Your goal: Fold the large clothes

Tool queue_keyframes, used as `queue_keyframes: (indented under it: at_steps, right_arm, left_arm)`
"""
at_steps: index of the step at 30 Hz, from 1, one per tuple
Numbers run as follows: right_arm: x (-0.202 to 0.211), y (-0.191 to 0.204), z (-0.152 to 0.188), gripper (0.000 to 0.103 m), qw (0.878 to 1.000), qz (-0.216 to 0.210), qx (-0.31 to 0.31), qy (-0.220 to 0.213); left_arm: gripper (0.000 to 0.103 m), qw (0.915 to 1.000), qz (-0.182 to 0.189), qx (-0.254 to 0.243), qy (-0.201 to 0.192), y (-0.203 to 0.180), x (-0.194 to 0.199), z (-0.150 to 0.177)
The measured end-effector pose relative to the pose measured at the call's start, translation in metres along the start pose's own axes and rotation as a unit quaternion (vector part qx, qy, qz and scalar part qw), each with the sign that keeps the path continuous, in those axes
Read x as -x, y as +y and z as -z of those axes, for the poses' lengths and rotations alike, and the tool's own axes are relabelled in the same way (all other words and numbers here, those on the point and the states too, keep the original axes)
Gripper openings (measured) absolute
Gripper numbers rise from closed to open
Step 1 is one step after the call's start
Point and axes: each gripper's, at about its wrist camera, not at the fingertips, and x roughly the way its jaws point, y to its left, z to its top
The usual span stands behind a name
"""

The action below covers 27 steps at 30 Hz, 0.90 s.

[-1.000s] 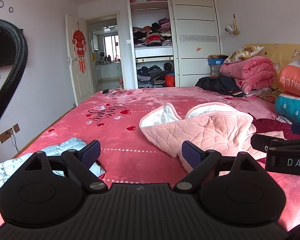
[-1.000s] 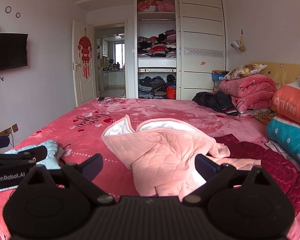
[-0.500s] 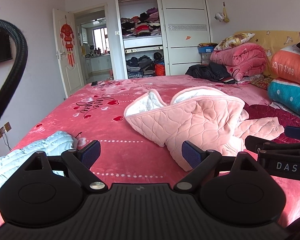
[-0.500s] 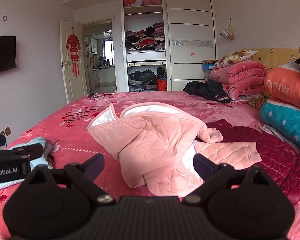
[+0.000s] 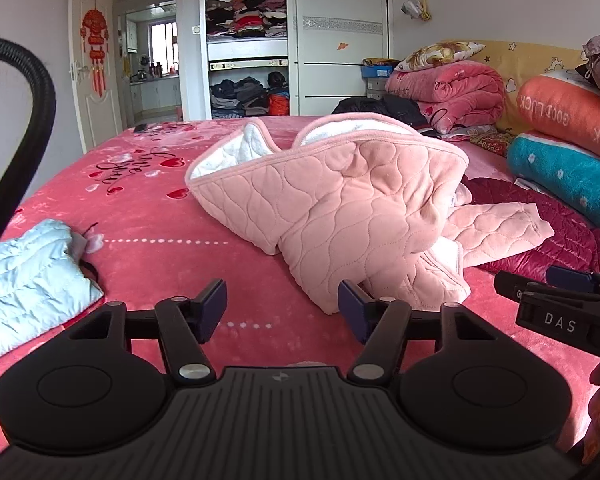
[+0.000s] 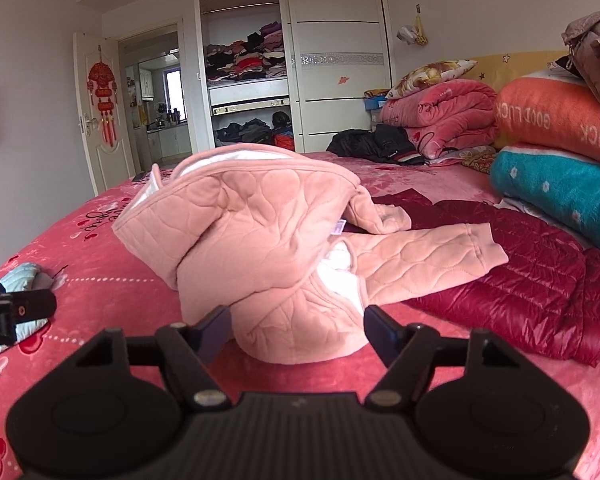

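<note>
Left gripper (image 5: 282, 306): jaws spread wide, nothing between them; low over the bed, just short of the garment's near hem.
Right gripper (image 6: 298, 330): jaws spread wide, holding nothing; near hem of the garment sits in the gap between the fingers, contact cannot be told.
Pink quilted jacket (image 5: 352, 208): crumpled in a heap mid-bed, white fleece lining showing at the collar, one sleeve (image 6: 428, 260) thrown out to the right across the red jacket.
Bed (image 5: 148, 248): pink-red blanket with hearts and script; carries all the clothes.
Dark red puffer jacket (image 6: 520, 280): flat on the bed, right of the pink one, partly under its sleeve.
Pale blue puffer jacket (image 5: 24, 268): left near edge of the bed, well apart from the pink one.
Wardrobe (image 6: 244, 56): left section open. Top shelf: pink and orange bedding. Middle shelf: stacked folded clothes, mixed colours. Lower compartment: dark clothes piled loosely, plus something orange.
Headboard end: rolled pink blanket (image 6: 440, 108), orange and teal bolsters (image 6: 556, 160) stacked.
</note>
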Motion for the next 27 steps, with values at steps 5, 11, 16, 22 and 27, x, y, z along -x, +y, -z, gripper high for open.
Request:
queue_keyframes:
  at_steps: [5, 11, 16, 22, 27]
  right_arm:
    - [-0.023, -0.020, 0.007, 0.070, 1.000, 0.004, -0.015, 0.010]
    - [-0.052, -0.047, 0.006, 0.082, 0.997, 0.002, -0.065, 0.031]
    - [-0.064, -0.072, 0.004, 0.086, 0.994, 0.018, -0.107, 0.034]
    - [-0.078, -0.094, 0.005, 0.086, 0.987, 0.026, -0.149, 0.045]
    - [-0.083, -0.107, 0.007, 0.086, 0.982, 0.031, -0.182, 0.048]
  left_arm:
    - [0.077, 0.9998, 0.020, 0.004, -0.006, -0.003, -0.037, 0.000]
    - [0.082, 0.9976, 0.047, -0.044, -0.027, -0.037, -0.072, 0.003]
    - [0.083, 0.9937, 0.062, -0.090, -0.024, -0.075, -0.106, 0.008]
    - [0.083, 0.9868, 0.057, -0.145, -0.043, -0.120, -0.141, 0.005]
    - [0.095, 0.9826, 0.036, -0.173, -0.055, -0.146, -0.163, -0.002]
